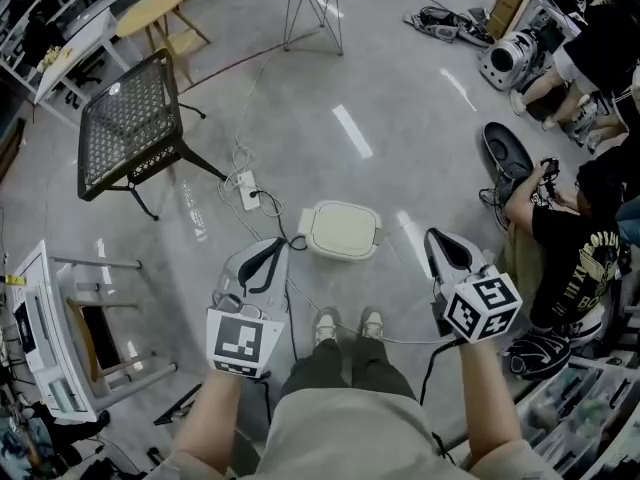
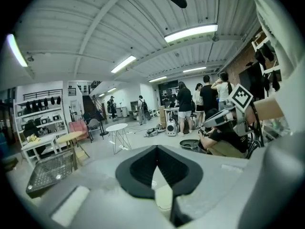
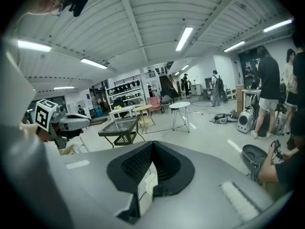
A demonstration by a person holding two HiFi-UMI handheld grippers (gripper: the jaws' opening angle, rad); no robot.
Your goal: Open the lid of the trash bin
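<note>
- We held both tools at about waist height, and the trash bin point(image 1: 342, 230) stood on the floor point(image 1: 400, 118) below and just ahead of our shoes point(image 1: 346, 323).
- In the head view the bin lay between the two tools, forward of both, so we judged the coming move to be down and inward.
- The left tool point(image 1: 272, 243) pointed at the bin's left end and sat a little nearer to it. The right tool point(image 1: 432, 236) stood a bit further off its right end.
- The bin's long axis ran across us from left to right, with a small tab showing at each short end. We could not tell which edge carried the hinge.
- In its own view the left tool point(image 2: 156, 147) had its jaws pressed together at the tips and pinched nothing. A pale patch low in the gap behind the tips was likely the bin point(image 2: 164, 194).
- The right tool point(image 3: 152, 142) was likewise closed at the tips and empty.
- The pale lid lay flat and shut on the bin, so whatever was inside was hidden from us.
- A power strip point(image 1: 248, 190) with its cable lay on the floor just beyond the bin's left side, apart from it. A black mesh chair point(image 1: 130, 123) stood further off to the left.
- A person point(image 1: 560, 238) sat on the floor well to the right, clear of the bin.
</note>
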